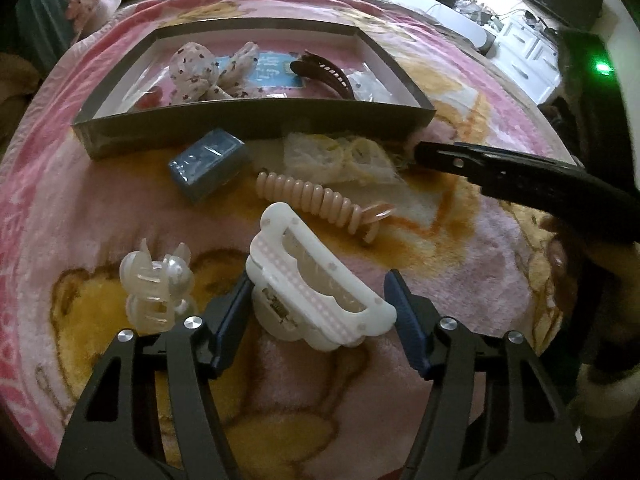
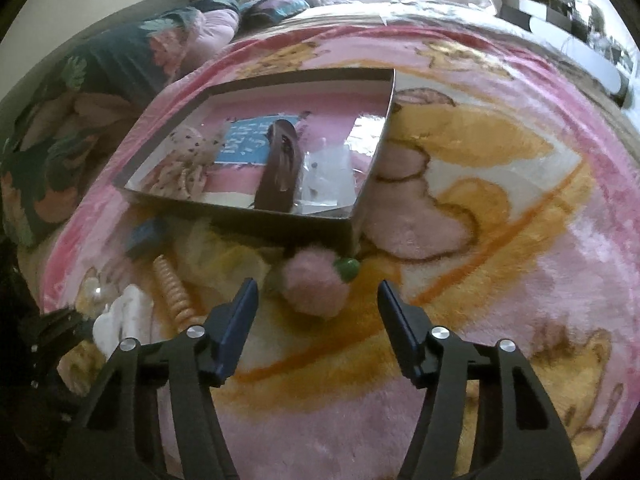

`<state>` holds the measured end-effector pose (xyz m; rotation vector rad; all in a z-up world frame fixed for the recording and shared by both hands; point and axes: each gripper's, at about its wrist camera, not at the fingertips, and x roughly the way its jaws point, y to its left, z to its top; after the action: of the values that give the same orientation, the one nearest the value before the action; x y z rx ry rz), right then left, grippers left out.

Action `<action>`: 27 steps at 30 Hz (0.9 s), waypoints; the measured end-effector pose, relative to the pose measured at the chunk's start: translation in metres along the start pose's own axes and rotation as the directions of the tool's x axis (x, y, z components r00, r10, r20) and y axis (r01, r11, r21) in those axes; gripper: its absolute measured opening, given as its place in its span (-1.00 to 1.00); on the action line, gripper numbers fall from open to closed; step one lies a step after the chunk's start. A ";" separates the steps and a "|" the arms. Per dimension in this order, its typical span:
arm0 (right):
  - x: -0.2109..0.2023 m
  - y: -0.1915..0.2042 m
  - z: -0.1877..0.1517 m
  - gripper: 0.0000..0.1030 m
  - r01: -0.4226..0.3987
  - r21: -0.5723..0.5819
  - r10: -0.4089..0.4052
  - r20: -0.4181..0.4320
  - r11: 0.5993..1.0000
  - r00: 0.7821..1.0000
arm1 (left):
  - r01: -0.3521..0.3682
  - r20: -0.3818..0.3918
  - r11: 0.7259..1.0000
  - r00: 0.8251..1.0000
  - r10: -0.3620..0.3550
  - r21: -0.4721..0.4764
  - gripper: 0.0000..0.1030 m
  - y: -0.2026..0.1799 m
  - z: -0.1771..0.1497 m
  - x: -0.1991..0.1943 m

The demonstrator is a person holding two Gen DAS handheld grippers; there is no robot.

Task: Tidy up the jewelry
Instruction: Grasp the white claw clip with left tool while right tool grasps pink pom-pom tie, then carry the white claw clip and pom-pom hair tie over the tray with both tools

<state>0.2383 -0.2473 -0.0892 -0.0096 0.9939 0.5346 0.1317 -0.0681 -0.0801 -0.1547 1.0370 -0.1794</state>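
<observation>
A shallow box [image 1: 248,124] lies on a pink blanket and holds a spotted scrunchie [image 1: 196,70], a blue card and a brown hair claw [image 1: 324,74]. It also shows in the right wrist view [image 2: 372,152]. My left gripper [image 1: 318,292] is open around a large white hair claw [image 1: 316,280]. A clear claw [image 1: 158,286], a pink spiral tie [image 1: 320,200], a blue packet [image 1: 208,164] and a yellow scrunchie bag [image 1: 340,156] lie nearby. My right gripper [image 2: 318,300] is open just before a pink pompom with a green bead [image 2: 316,280].
The plush pink and yellow blanket [image 2: 500,240] covers the bed. Pillows and bedding [image 2: 120,64] lie at the far left. Shelves and furniture [image 1: 520,40] stand at the far right. The right gripper's finger [image 1: 500,168] reaches in from the right in the left wrist view.
</observation>
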 end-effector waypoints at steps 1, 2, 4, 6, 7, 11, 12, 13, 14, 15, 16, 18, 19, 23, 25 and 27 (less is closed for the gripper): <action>0.003 -0.002 0.001 0.05 -0.014 0.019 0.014 -0.003 1.000 1.000 | 0.003 0.000 1.000 1.000 -0.003 0.000 0.11 0.000 0.000 -0.001; 0.006 -0.002 0.001 0.01 -0.027 0.032 0.027 -0.006 0.999 1.000 | 0.006 -0.001 1.000 1.000 -0.006 0.001 0.11 0.001 -0.002 -0.002; 0.011 -0.003 0.001 -0.31 -0.041 0.050 0.042 -0.012 0.998 0.999 | 0.009 0.000 1.000 1.000 -0.009 -0.001 0.11 0.001 -0.002 -0.002; 0.011 -0.004 0.000 -0.42 -0.052 0.064 0.052 -0.001 0.997 0.999 | 0.012 0.002 1.000 1.000 -0.012 -0.001 0.11 0.000 -0.002 -0.004; 0.009 -0.004 -0.001 -0.44 -0.052 0.068 0.052 0.008 0.996 0.999 | 0.014 0.002 1.000 1.000 -0.014 -0.001 0.11 0.000 -0.002 -0.005; -0.003 -0.008 -0.007 -0.45 -0.059 0.081 0.056 0.034 0.995 0.998 | 0.020 0.011 1.000 1.000 -0.020 0.010 0.11 -0.003 -0.002 -0.011; -0.009 -0.009 -0.010 -0.45 -0.059 0.084 0.056 0.042 0.995 0.998 | 0.021 0.015 1.000 1.000 -0.021 0.013 0.11 -0.005 -0.001 -0.013; -0.013 -0.010 -0.012 -0.45 -0.058 0.086 0.054 0.048 0.995 0.997 | 0.024 0.018 1.000 1.000 -0.024 0.018 0.11 -0.006 -0.002 -0.015; -0.019 -0.012 -0.015 -0.45 -0.056 0.087 0.051 0.057 0.995 0.997 | 0.024 0.021 0.999 0.999 -0.025 0.024 0.11 -0.008 -0.002 -0.017; -0.025 -0.013 -0.018 -0.45 -0.053 0.087 0.047 0.065 0.995 0.997 | 0.024 0.024 0.999 0.999 -0.025 0.028 0.11 -0.010 -0.001 -0.018; -0.029 -0.015 -0.020 -0.45 -0.050 0.086 0.044 0.070 0.995 0.997 | 0.026 0.026 0.999 0.999 -0.027 0.032 0.11 -0.012 -0.001 -0.019; -0.041 -0.018 -0.027 -0.45 -0.040 0.087 0.032 0.085 0.995 0.996 | 0.031 0.031 0.999 0.999 -0.032 0.039 0.11 -0.015 0.000 -0.022; -0.047 -0.019 -0.030 -0.45 -0.035 0.086 0.027 0.091 0.996 0.995 | 0.034 0.035 0.999 0.999 -0.035 0.041 0.11 -0.016 0.001 -0.024; -0.069 -0.022 -0.039 -0.45 -0.017 0.091 0.005 0.128 0.996 0.992 | 0.045 0.054 0.997 0.997 -0.048 0.058 0.11 -0.024 0.006 -0.032; -0.078 -0.022 -0.041 -0.45 -0.011 0.091 -0.002 0.142 0.996 0.990 | 0.054 0.061 0.997 0.996 -0.058 0.061 0.11 -0.027 0.009 -0.035; -0.087 -0.021 -0.043 -0.45 -0.003 0.089 -0.011 0.158 0.996 0.987 | 0.055 0.070 0.996 0.996 -0.060 0.068 0.11 -0.030 0.013 -0.038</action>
<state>0.1756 -0.3128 -0.0488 0.1087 0.8613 0.4799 0.1216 -0.0879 -0.0353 -0.1301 0.9538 -0.2586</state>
